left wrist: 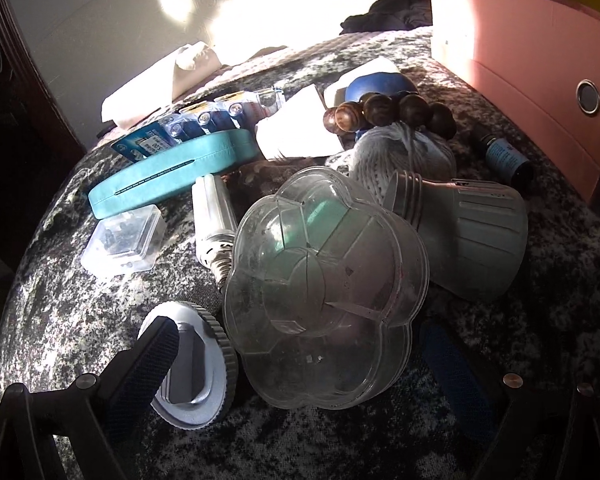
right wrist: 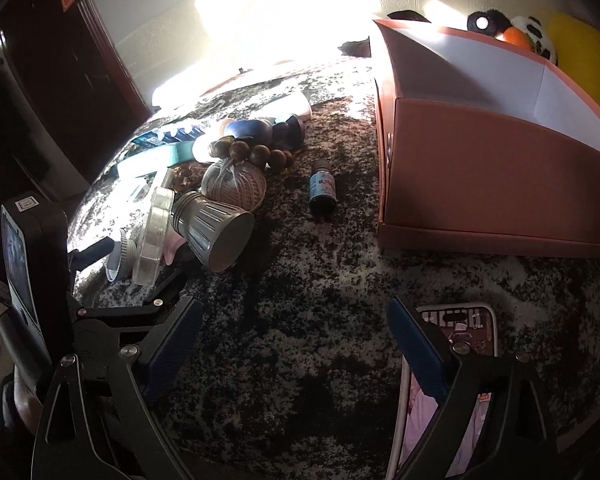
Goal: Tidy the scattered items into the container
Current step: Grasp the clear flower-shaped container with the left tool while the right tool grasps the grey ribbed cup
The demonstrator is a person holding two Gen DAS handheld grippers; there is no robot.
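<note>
Pink cardboard box (right wrist: 492,184), the container, stands open-topped at the far right of the mottled black-and-white bedspread (right wrist: 300,320), with plush toys (right wrist: 512,32) behind its far rim. Its side facing the clutter carries a round metal grommet (left wrist: 587,96).

Scattered items lie in a heap left of the box. Largest among them is a clear flower-shaped plastic container (left wrist: 324,292), lying nearest in the left wrist view. A grey spotlight bulb (left wrist: 472,232) lies on its side just right of it, touching a ball of twine (left wrist: 404,156) beyond. A teal case (left wrist: 172,180) lies far left, with a pack of batteries (left wrist: 204,124) behind it. A string of brown wooden beads (left wrist: 388,114) rests on the far edge of the twine, against a blue rounded object (left wrist: 376,86). A compact fluorescent bulb (left wrist: 214,216) lies left of the flower container, a small clear plastic box (left wrist: 124,240) further left, and a grey ribbed lid (left wrist: 196,364) at the near left. A small dark dropper bottle (right wrist: 322,192) lies alone between the heap and the box.

The left gripper (left wrist: 300,364) has its fingers apart on either side of the flower container; whether they press it I cannot tell. The right gripper (right wrist: 296,344) hangs over bare bedspread, fingers wide apart and empty, with a phone (right wrist: 460,332) by its right finger.
</note>
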